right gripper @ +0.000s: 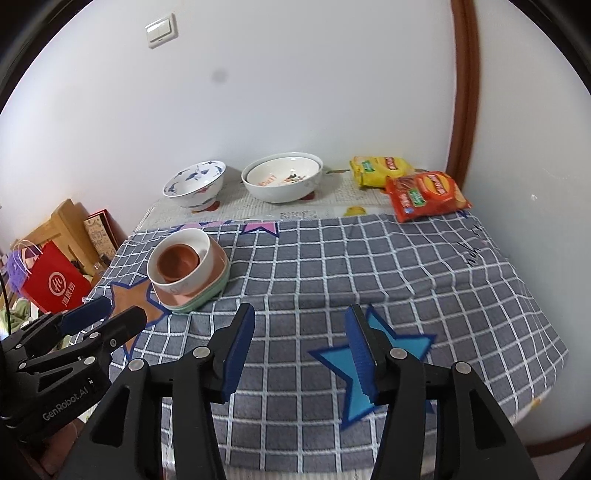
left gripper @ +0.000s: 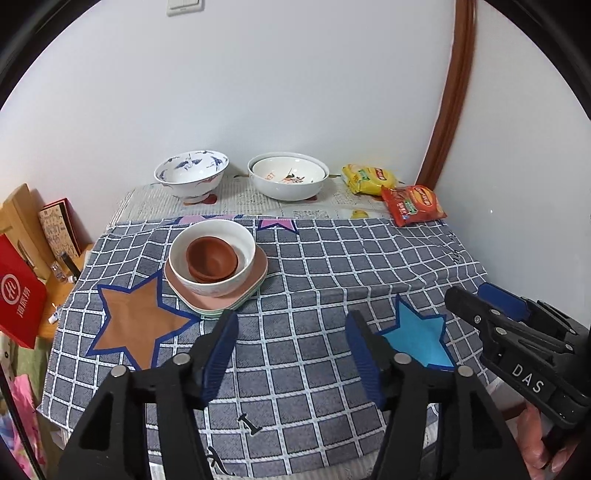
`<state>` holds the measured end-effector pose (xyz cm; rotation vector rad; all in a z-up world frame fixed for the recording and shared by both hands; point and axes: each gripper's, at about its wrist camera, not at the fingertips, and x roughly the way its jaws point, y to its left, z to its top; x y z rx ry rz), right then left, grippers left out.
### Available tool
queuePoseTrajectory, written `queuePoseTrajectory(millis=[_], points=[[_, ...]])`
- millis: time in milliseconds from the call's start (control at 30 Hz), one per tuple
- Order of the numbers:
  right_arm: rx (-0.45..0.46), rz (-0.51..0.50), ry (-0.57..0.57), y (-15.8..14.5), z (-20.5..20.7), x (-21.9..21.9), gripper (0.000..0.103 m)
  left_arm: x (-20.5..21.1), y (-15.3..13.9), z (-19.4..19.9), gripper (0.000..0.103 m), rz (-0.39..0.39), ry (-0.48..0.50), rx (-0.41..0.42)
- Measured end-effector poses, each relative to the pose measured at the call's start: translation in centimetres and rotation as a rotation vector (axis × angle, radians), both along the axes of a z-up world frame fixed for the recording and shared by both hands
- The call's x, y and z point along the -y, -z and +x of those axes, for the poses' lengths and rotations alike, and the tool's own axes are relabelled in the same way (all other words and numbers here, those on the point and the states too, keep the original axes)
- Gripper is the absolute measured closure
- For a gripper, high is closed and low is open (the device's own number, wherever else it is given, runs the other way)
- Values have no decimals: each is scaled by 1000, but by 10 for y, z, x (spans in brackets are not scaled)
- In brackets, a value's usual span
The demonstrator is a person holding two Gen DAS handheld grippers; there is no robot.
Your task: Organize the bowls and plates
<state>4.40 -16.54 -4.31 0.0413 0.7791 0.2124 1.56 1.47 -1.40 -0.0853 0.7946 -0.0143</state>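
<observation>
Stack sits left of centre in both views: brown bowls [left gripper: 211, 260] nested inside a white bowl [left gripper: 213, 258], that on a pink plate [left gripper: 218, 291] with a green plate [left gripper: 236, 308] under it. In the right wrist view the same stack [right gripper: 188, 271] shows at middle left. All of it rests on the grey checked cloth [left gripper: 314, 280] with star patches.

Behind it, upper centre against the wall: a blue-patterned bowl [left gripper: 191, 175] on the left, and right of it a big white bowl [left gripper: 288, 184] with a smaller printed bowl [left gripper: 290, 172] inside. They stand apart from each other and well apart from the stack.

Upper right of the table: a yellow snack bag [left gripper: 367, 179] and a red snack bag [left gripper: 413, 205], touching.

I see my left gripper [left gripper: 291, 350] at bottom centre of its own view, fingers spread, nothing between them, only cloth below. My right gripper [right gripper: 301, 350] looks the same in its view: fingers parted, empty, over the blue star [right gripper: 354, 369]. Neither touches the dishes.

Each gripper also shows in the other's view, at the lower edge: right one lower right, left one lower left.

Far left, off the table: a red paper bag [right gripper: 55, 282] and a wooden rack [right gripper: 62, 221]. Light switch [right gripper: 161, 30] top left on the wall.
</observation>
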Motion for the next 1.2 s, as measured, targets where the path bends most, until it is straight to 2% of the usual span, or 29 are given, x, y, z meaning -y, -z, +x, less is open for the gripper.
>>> queuePoseTrajectory(millis=[133, 200, 267, 367, 467, 567, 1200], points=[[12, -19, 37, -1, -14, 10, 51, 5, -1, -9, 34, -5, 3, 4], [16, -19, 48, -1, -20, 14, 43, 6, -2, -13, 29, 3, -5, 10], [33, -27, 57, -2, -27, 18, 30, 8, -4, -17, 25, 10, -12, 23], [60, -60, 78, -4, -34, 21, 20, 11, -6, -21, 18, 17, -18, 38], [74, -76, 99, -6, -40, 26, 16, 14, -7, -24, 16, 17, -22, 46], [82, -82, 111, -8, -44, 29, 13, 17, -7, -26, 14, 23, -24, 50], [79, -79, 132, -6, -53, 39, 13, 23, -5, -28, 14, 38, -25, 48]])
